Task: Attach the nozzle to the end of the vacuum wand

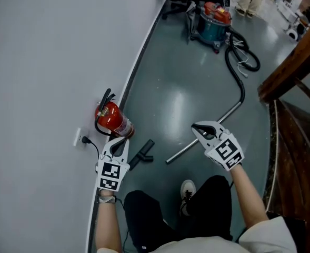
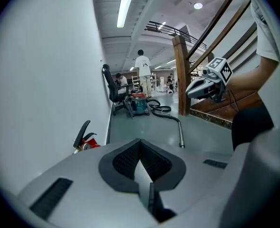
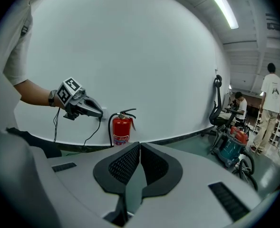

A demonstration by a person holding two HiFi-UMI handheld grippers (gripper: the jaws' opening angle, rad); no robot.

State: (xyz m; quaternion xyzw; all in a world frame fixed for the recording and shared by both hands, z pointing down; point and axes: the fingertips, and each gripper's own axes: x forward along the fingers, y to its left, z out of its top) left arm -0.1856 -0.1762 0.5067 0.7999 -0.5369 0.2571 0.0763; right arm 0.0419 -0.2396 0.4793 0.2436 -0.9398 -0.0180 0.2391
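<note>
Head view: both grippers hover above the floor, the person's legs below them. The left gripper (image 1: 119, 143) has its jaws pressed together with nothing between them, and so does the right gripper (image 1: 198, 128); neither holds anything.

The black nozzle (image 1: 142, 154) lies on the floor just beside the red fire extinguisher (image 1: 111, 117), on the side away from the wall. The vacuum wand (image 1: 179, 154) lies farther out from the extinguisher, its free end near the nozzle but not touching it. Its hose (image 1: 242, 91) runs off to the vacuum canister (image 1: 215, 20), well apart from the extinguisher along the wall.

Nothing is joined yet; the step in hand looks like reaching for the two parts. To do it well, both sets of jaws should open before they reach the floor. The left should probably take the nozzle by its neck and the right the wand close to its free end. The two are best brought in line before being pushed straight together.
</note>
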